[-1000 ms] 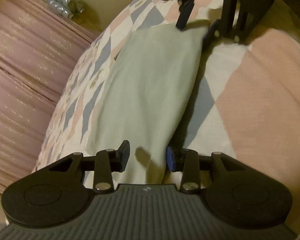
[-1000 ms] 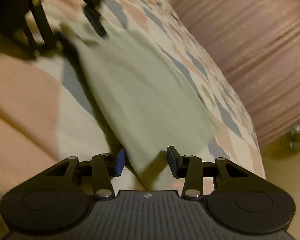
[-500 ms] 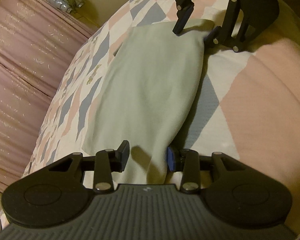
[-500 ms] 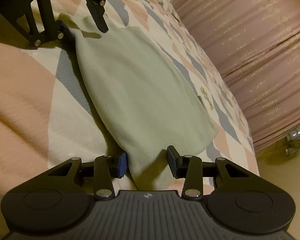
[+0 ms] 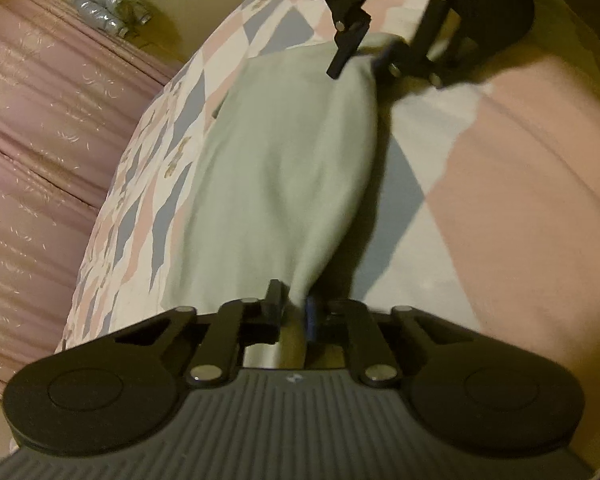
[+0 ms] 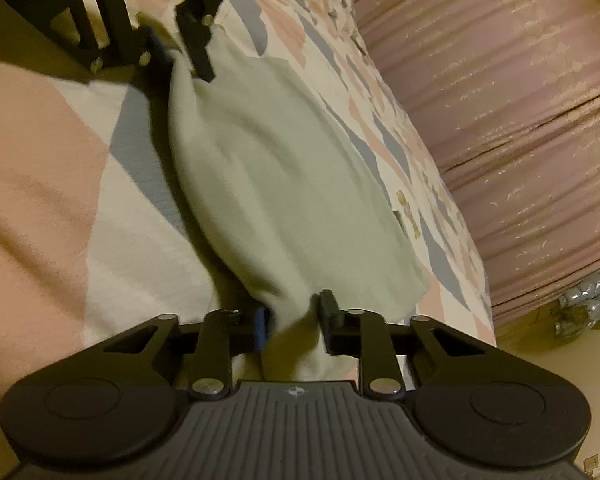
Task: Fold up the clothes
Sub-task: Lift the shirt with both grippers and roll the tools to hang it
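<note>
A soft, matte pale-green folded garment (image 5: 284, 168) lies lengthwise on a bed, its knit cloth bulging gently in the middle and gathered to a narrow bunch at each end. The left gripper (image 5: 294, 312), black plastic with blue-faced pads, is clenched on the near end of the cloth in the left wrist view. The right gripper (image 6: 294, 320) pinches the opposite end, fabric bunched between its narrowed fingers; in the left wrist view it appears at the far end (image 5: 364, 54), its fingers drawn in on the cloth there.

The garment rests on a fleecy bedspread patterned in pink, grey-blue and white geometric shapes (image 5: 480, 200), with larger blocks on one side and smaller diamonds toward the bed's edge. Beyond the edge hangs a mauve pleated valance with faint gold flecks (image 6: 520, 120). A crinkled silvery bundle (image 5: 108, 8) sits on the yellowish floor (image 5: 188, 0). No writing is legible; each gripper body bears only a small emblem.
</note>
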A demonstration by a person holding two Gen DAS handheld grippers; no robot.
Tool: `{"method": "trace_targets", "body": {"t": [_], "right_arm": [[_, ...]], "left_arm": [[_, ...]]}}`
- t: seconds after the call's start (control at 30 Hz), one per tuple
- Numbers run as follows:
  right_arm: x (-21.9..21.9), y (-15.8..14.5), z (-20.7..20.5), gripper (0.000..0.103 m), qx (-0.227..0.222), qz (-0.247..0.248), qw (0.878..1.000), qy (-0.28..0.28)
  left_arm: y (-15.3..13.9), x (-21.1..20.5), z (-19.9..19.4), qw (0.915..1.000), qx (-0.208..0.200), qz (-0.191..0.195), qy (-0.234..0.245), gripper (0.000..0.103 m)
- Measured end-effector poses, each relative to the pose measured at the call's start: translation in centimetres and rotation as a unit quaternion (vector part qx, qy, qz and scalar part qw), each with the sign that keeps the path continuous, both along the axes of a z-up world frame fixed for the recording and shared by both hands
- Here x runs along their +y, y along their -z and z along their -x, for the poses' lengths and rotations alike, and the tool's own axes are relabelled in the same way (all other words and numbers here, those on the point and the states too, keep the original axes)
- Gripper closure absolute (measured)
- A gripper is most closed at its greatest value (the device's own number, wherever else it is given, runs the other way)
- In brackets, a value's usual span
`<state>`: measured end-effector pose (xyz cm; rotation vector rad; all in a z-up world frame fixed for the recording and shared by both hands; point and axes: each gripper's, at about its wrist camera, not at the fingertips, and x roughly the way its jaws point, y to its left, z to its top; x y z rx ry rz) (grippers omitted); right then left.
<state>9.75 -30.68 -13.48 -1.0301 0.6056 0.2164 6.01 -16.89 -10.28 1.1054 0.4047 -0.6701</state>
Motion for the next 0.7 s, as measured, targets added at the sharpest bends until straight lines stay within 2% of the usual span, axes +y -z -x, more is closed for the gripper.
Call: {"method": "trace_targets", "body": {"t": [0.13, 0.47, 0.7], "right_arm": [[0.1, -0.9, 0.5, 0.093, -0.013, -0.008, 1.000, 0.002], [0.1, -7.3, 1.0, 0.094, -0.070, -0.006, 0.997, 0.020], [-0.4, -11.6, 3.0, 0.094, -0.098, -0.001, 0.994, 0.050]], "left_arm": [[-0.9, 0.3, -0.1, 0.9998, -0.019, 0.000, 0.009, 0.099], [-7.3, 0.2, -1.0, 0.9947, -0.099, 0.010, 0.026, 0.099], [-11.5, -1.3, 0.5, 0.9881, -0.139, 0.027, 0.060, 0.099]]}}
